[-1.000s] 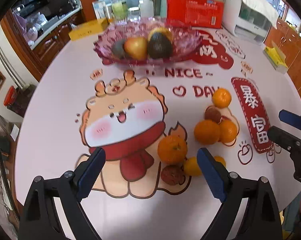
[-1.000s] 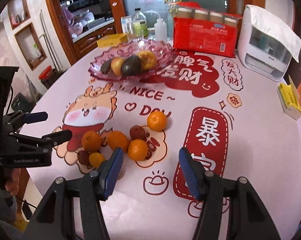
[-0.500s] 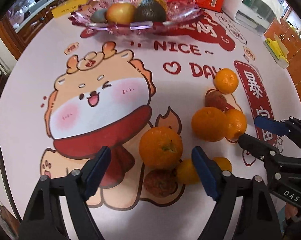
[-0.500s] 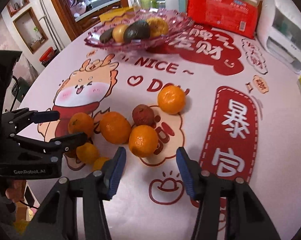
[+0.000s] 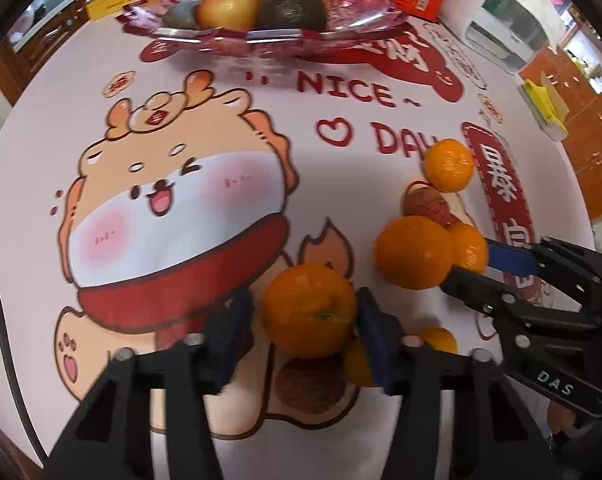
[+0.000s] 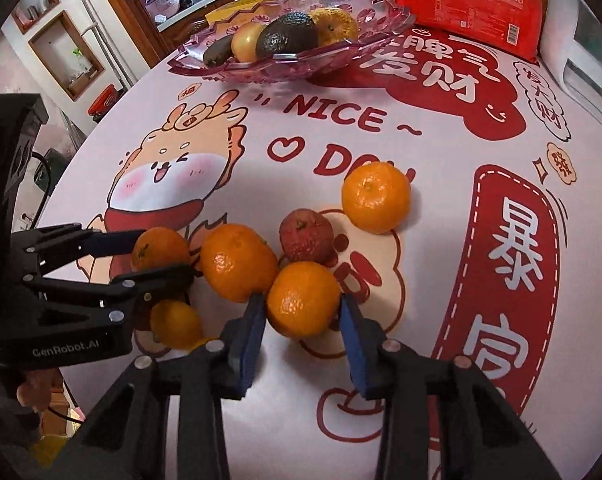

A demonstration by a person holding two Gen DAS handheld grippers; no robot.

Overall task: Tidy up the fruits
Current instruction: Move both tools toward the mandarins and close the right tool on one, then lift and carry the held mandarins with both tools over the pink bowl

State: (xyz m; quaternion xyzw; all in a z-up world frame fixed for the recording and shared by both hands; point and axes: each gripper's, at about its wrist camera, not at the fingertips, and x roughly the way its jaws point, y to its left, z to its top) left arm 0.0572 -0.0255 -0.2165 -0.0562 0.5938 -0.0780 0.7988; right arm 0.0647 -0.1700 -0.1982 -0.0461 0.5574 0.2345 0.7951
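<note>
Two pickups under way, read left to right from the pink glass bowl (image 6: 301,62) at the far side of the table (image 6: 441,152). The left gripper (image 5: 305,316), well in front of the bowl, has just been closing; its fingers (image 5: 375,338) bracket an orange (image 5: 309,310), the right pad touching, the left blurred. To its right, the right gripper (image 6: 303,312), likewise just closing, pinches a tangerine (image 6: 303,300) between both pads. Loose tangerines and a lychee (image 6: 306,236) lie nearby. Judged step: grasping. Next move: lift clear of neighbours, then carry to the bowl.
</note>
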